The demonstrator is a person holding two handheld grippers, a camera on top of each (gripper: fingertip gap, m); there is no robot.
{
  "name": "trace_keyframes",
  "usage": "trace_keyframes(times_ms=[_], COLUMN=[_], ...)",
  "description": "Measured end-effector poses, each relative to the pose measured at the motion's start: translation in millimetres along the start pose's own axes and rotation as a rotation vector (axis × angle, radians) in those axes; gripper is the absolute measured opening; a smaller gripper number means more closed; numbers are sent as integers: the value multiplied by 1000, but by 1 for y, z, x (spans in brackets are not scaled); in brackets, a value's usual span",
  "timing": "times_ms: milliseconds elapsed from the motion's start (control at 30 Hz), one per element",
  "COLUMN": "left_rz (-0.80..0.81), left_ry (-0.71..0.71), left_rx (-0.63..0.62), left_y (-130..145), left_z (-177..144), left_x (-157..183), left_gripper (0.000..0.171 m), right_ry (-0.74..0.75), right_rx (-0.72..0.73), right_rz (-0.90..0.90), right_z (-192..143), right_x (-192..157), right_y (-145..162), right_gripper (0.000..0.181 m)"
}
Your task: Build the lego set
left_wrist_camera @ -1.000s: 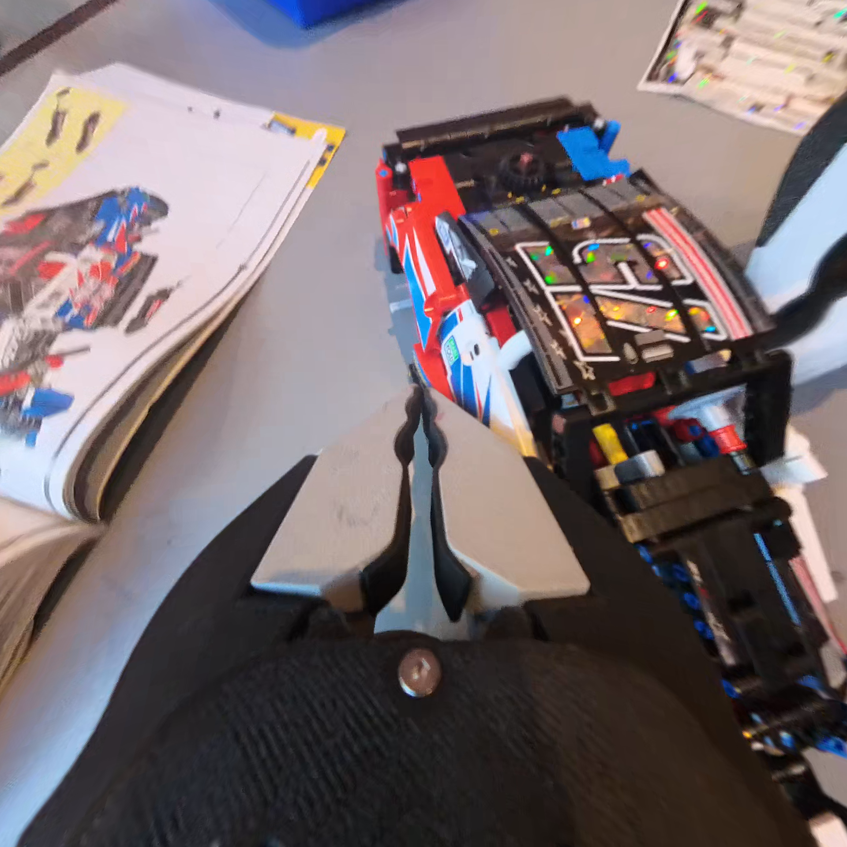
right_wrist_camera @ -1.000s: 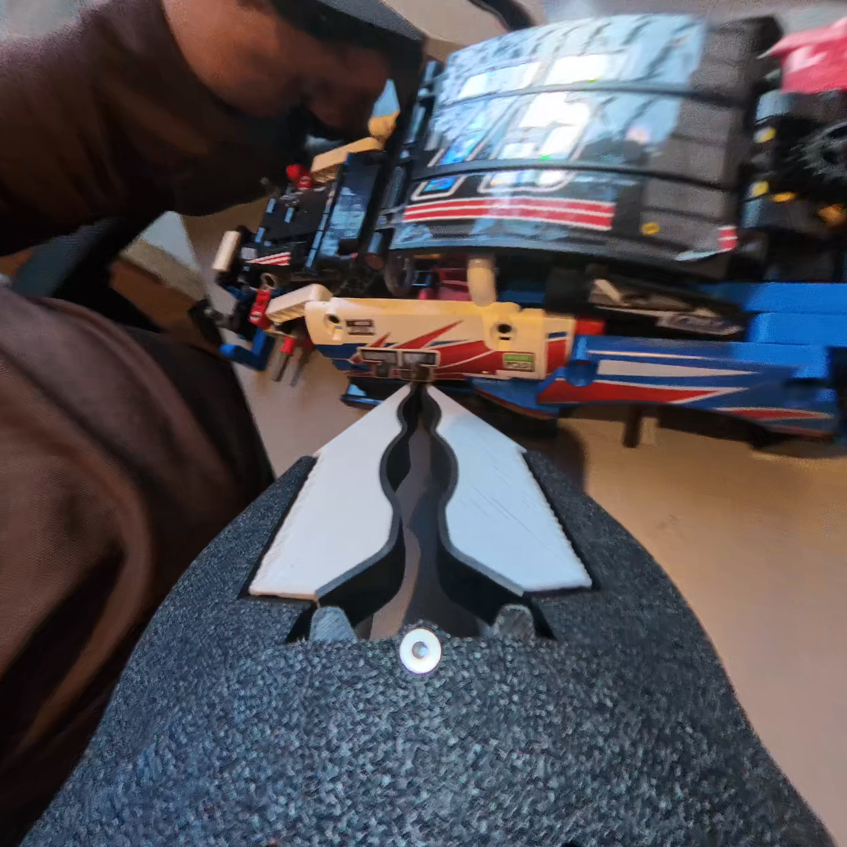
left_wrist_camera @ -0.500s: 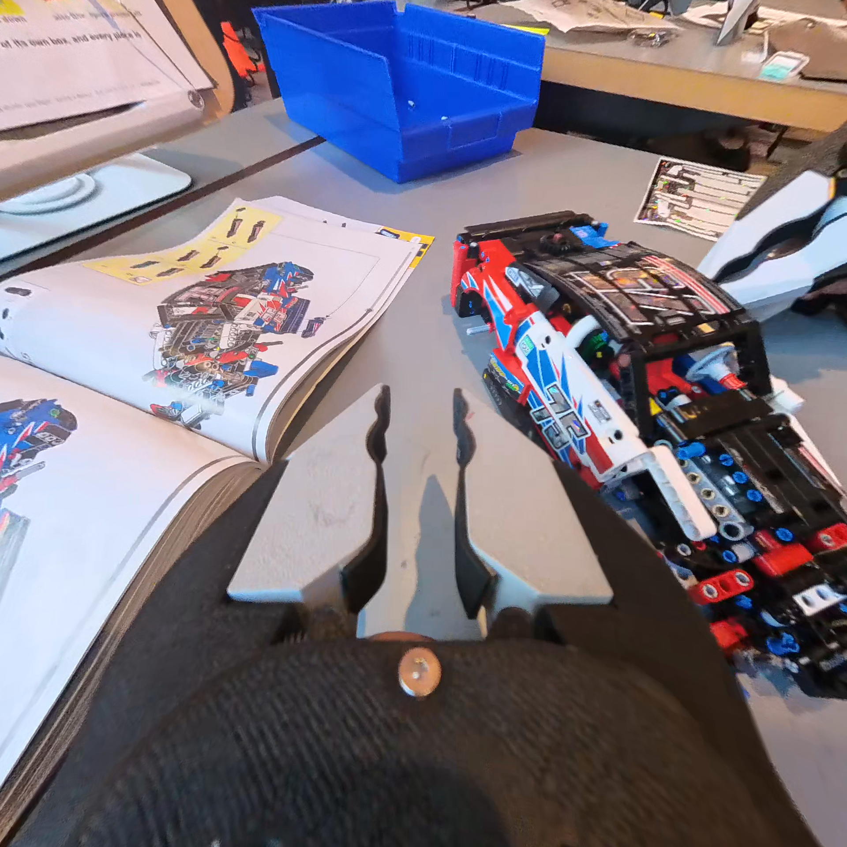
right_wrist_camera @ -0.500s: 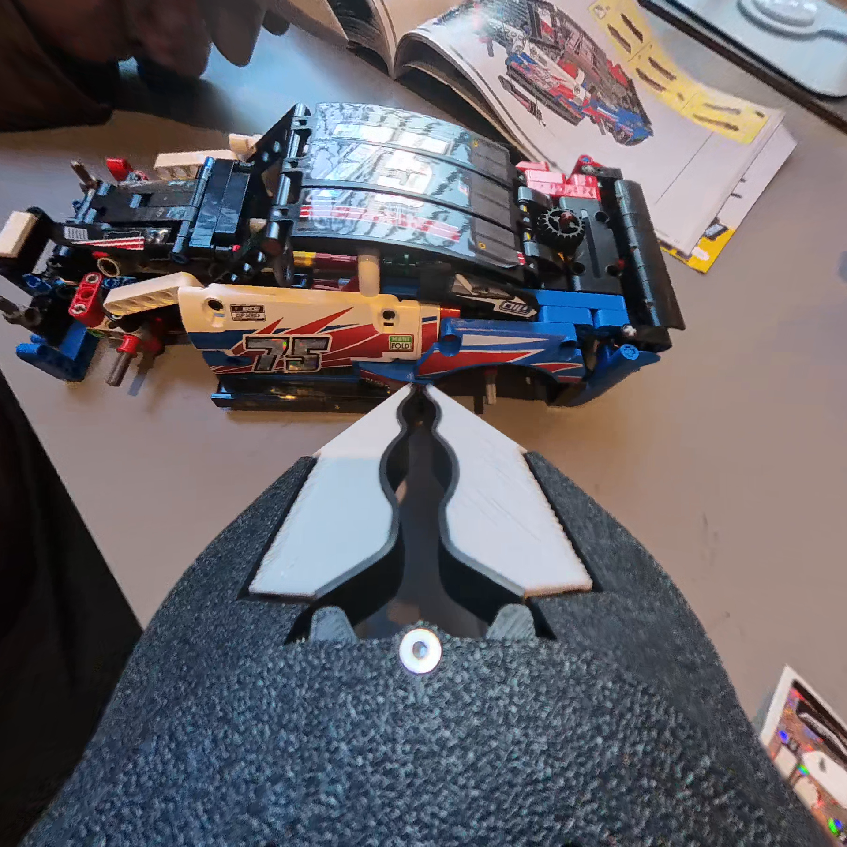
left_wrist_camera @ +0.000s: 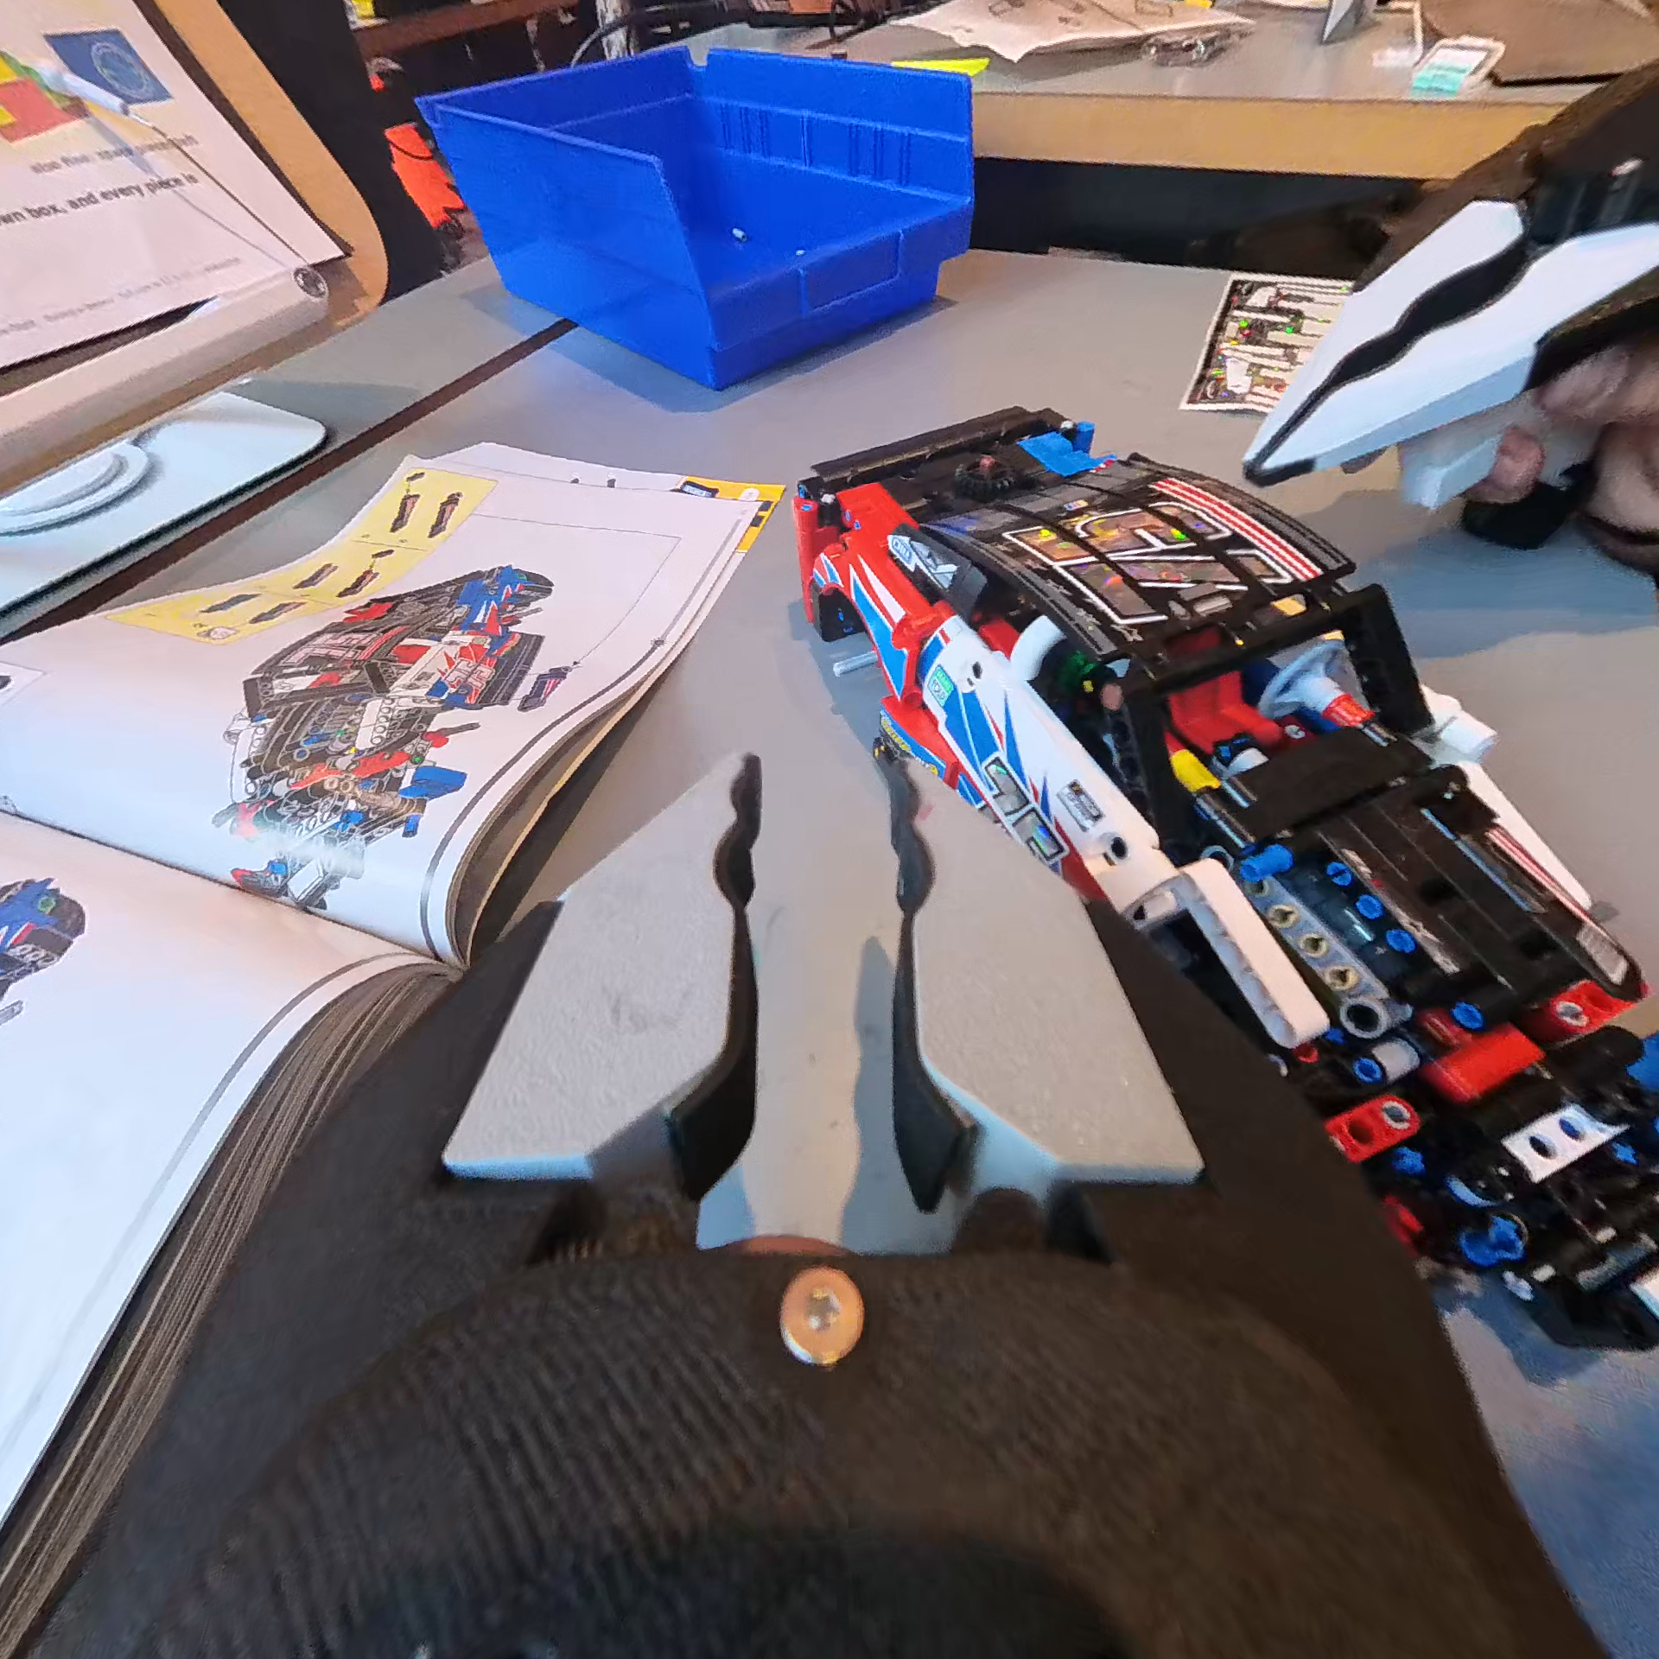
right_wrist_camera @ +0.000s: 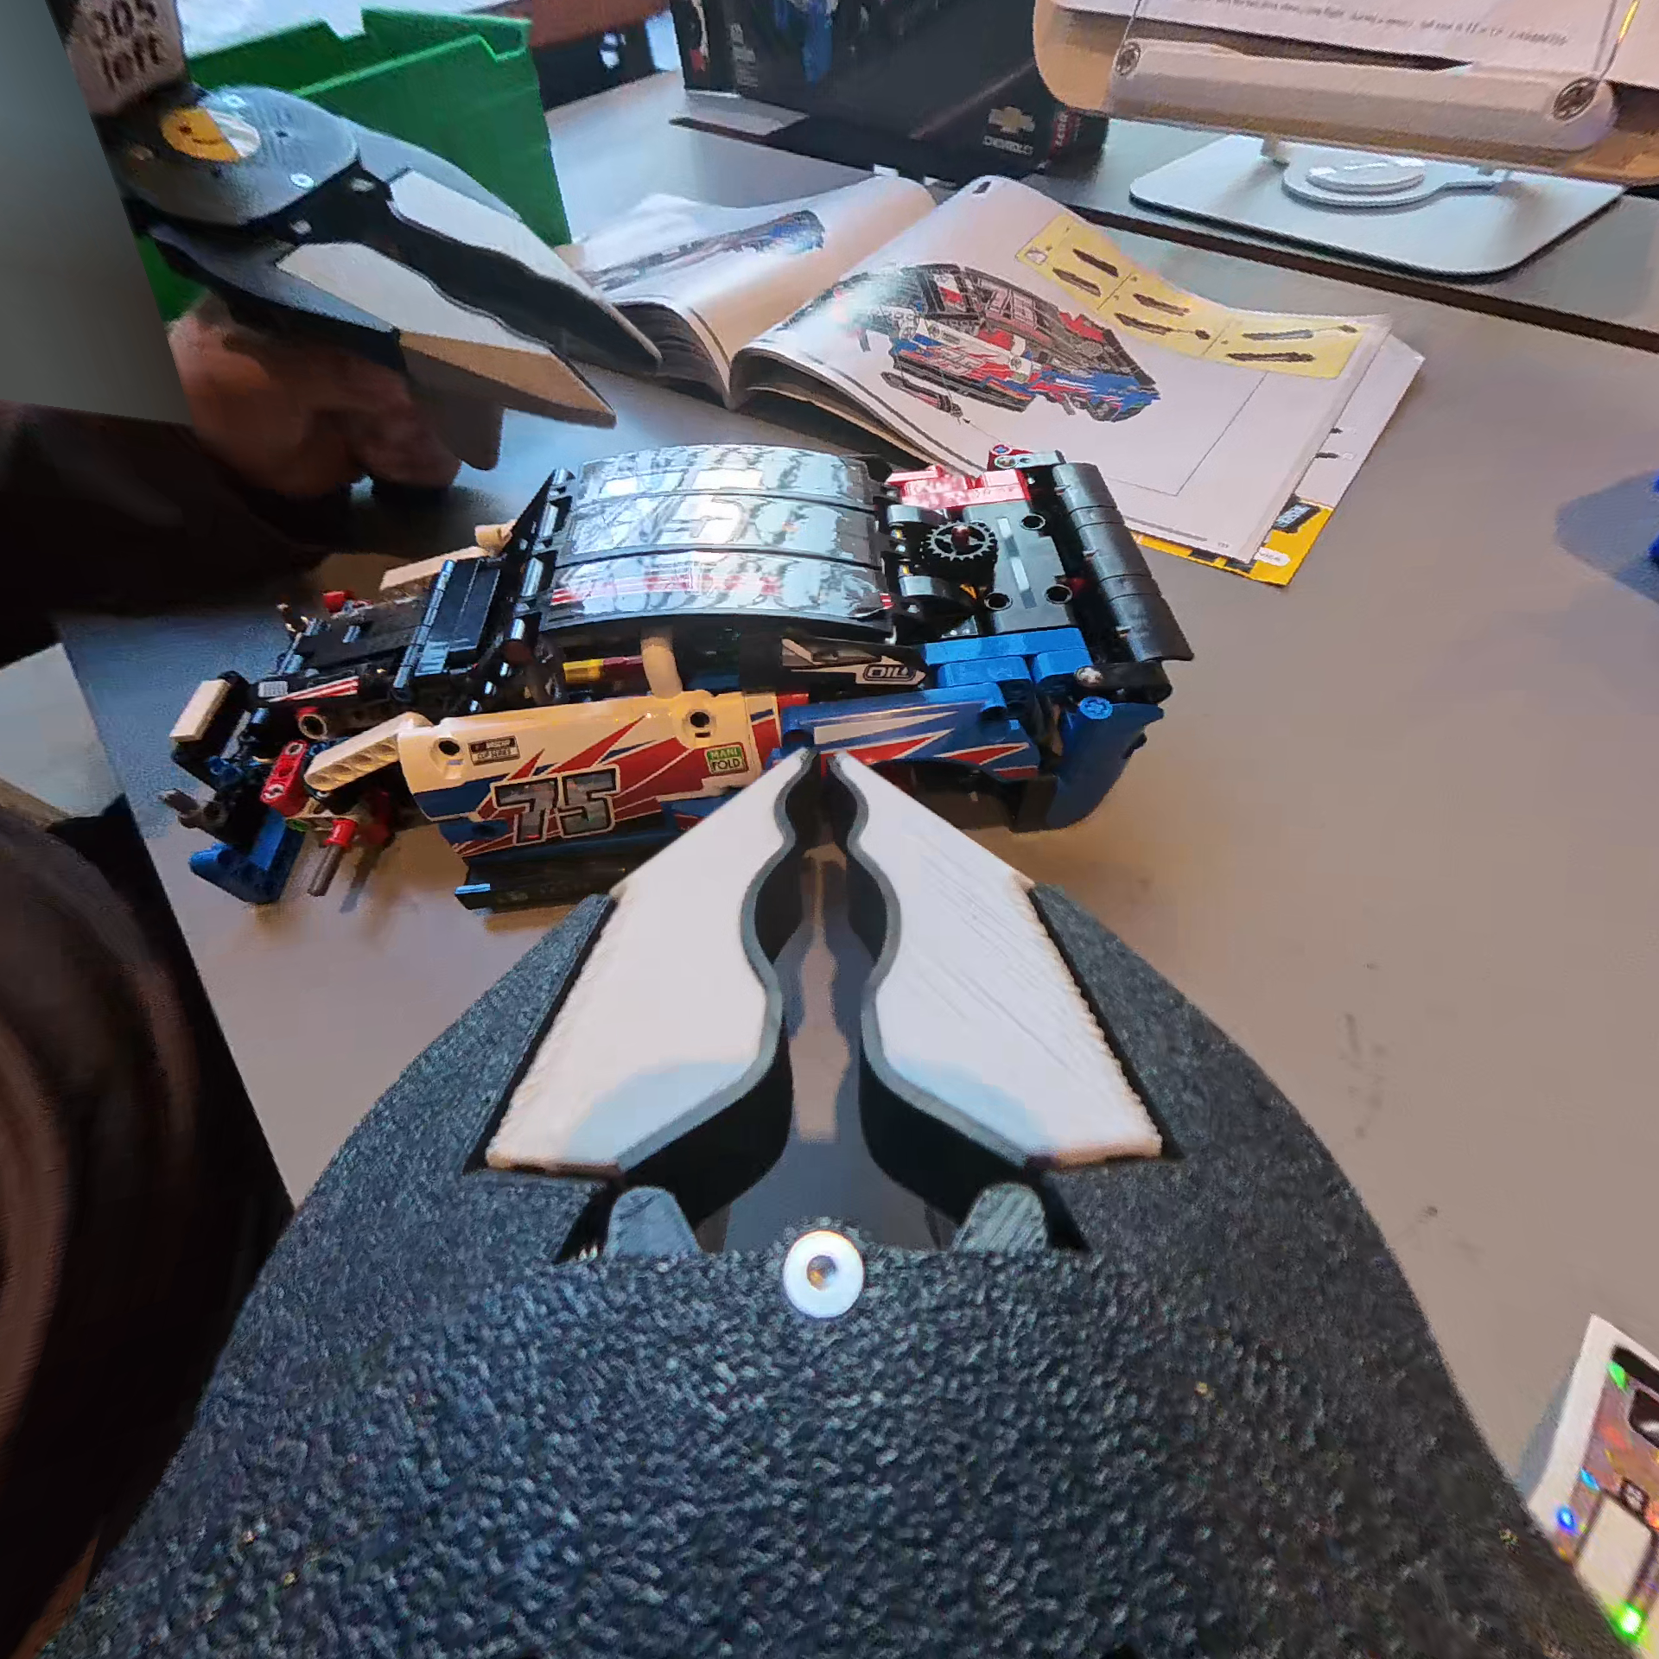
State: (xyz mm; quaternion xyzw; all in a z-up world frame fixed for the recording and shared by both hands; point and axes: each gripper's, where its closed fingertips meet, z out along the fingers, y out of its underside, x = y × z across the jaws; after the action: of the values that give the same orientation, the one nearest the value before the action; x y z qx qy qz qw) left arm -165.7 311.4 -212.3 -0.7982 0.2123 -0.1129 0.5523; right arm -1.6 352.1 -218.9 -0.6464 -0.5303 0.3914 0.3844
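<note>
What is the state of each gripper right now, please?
Left gripper: jaws open, holding nothing, above the table beside the lego car.
Right gripper: jaws nearly shut, holding nothing.

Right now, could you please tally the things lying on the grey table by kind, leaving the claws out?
Lego cars: 1
Open instruction booklets: 1
Blue bins: 1
Sticker sheets: 1
Total: 4
</note>
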Motion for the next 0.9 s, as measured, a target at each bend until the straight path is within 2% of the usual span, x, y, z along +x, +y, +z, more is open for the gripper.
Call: trace_keyframes(times_ms=[433, 633, 667, 767, 800, 900], left_rz=[-27, -27, -32, -70, -91, -157], left_ry=[54, 31, 19, -32, -50, -103], left_rx=[-15, 6, 8, -11, -8, -33], left_y=[1, -2, -2, 0, 0, -11], left_z=[4, 2, 2, 4, 4, 8], left_x=[1, -2, -4, -14, -18, -35], left_gripper=[25, 27, 30, 55, 57, 79], right_ry=[-60, -51, -44, -25, -21, -5], right_rx=[112, 85, 77, 64, 60, 47], right_rz=[81, 89, 85, 75, 74, 72], right_z=[-7, -3, -2, 1, 3, 6], right_x=[11, 13, 13, 14, 14, 13], right_y=[-16, -13, -13, -12, -12, -11], right_gripper=[7, 12, 13, 13, 13, 13])
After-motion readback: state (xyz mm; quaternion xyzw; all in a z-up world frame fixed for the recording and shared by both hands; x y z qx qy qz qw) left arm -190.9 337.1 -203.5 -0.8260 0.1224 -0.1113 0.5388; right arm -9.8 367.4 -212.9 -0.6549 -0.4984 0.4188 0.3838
